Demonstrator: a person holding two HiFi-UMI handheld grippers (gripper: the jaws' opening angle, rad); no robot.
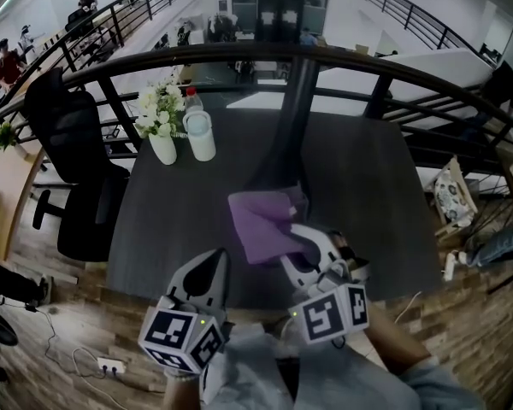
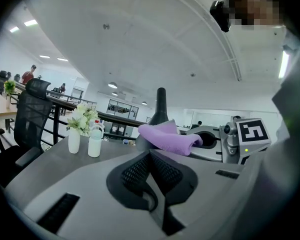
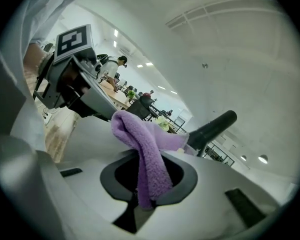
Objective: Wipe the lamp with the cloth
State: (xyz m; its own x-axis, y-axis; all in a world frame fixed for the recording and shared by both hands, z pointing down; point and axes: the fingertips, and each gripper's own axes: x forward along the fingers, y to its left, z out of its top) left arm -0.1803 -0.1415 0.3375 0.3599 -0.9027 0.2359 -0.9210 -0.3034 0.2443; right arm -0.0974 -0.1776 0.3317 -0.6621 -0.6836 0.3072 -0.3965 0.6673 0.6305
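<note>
- Purple cloth [image 1: 258,225] sits clamped in the right gripper's [image 1: 301,248] jaws, just beside the lamp's [image 1: 294,114] dark stem.
- Left gripper [image 1: 212,270] hovers over the table's [image 1: 368,203] near edge, jaws together, empty.

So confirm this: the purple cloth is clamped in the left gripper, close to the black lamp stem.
Wrong side. The purple cloth is clamped in the right gripper, close to the black lamp stem, as the right gripper view shows.
</note>
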